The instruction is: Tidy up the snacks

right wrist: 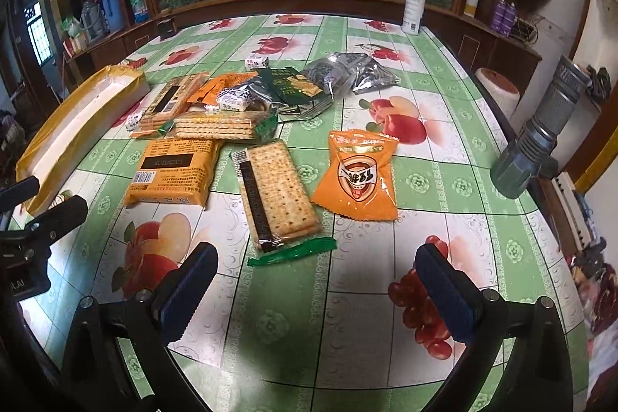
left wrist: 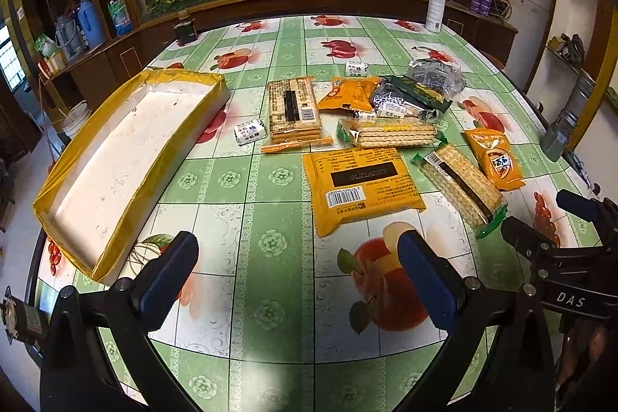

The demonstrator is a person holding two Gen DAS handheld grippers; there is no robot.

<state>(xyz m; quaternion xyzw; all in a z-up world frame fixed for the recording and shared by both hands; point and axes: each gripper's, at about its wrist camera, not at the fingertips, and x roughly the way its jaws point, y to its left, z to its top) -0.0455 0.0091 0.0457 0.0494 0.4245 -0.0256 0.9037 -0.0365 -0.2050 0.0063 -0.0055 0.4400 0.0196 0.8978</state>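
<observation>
Lying scattered, glossy snack packets face both empty, wide-spread grippers.

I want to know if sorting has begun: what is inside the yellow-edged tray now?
Nothing is inside the tray: its white bottom is bare, with only small dark marks. All snacks lie on the table beside it. In the right wrist view the tray's wall hides part of the inside.
</observation>
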